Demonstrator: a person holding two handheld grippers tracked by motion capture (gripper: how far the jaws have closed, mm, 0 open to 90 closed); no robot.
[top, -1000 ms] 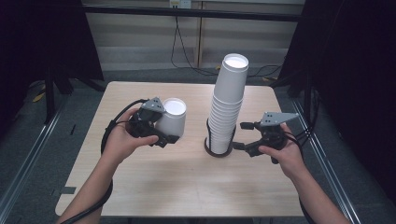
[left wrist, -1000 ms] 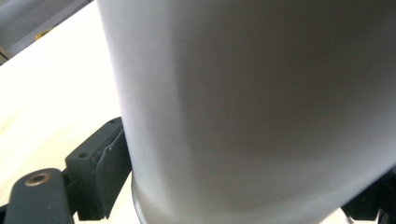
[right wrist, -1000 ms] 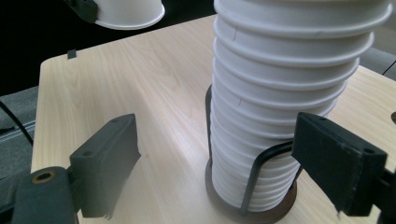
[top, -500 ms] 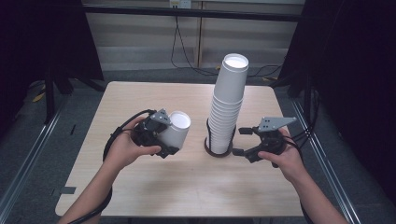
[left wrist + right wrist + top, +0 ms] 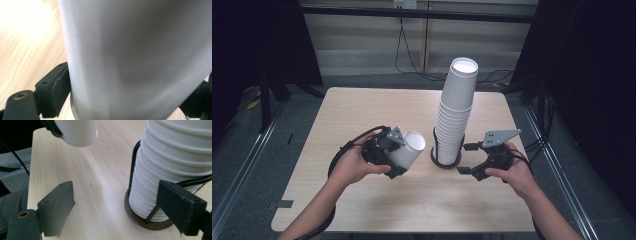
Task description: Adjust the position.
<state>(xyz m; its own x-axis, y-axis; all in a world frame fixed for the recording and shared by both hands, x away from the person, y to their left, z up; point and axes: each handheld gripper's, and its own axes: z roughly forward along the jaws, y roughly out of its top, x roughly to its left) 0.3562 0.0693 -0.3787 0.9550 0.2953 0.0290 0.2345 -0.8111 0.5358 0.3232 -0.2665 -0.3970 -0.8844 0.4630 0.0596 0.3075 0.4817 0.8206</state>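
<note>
1 cup clamped in left gripper, now lower, nearer, tipped right. Right gripper jaws apart, drawn back from stack. Likely setting cup down.

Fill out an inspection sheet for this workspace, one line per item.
Surface: light wooden table, bare apart from the items below.
Job's things: tall stack of white cups upright in a dark wire holder; single white cup held tilted.
Clutter: nothing seen.
Grippers: left gripper shut on the single white cup; right gripper open, beside the holder's base, apart from the stack.
Cables: black cable loops from the left gripper; wall cables behind the table.
Surroundings: dark curtains, grey floor.
</note>
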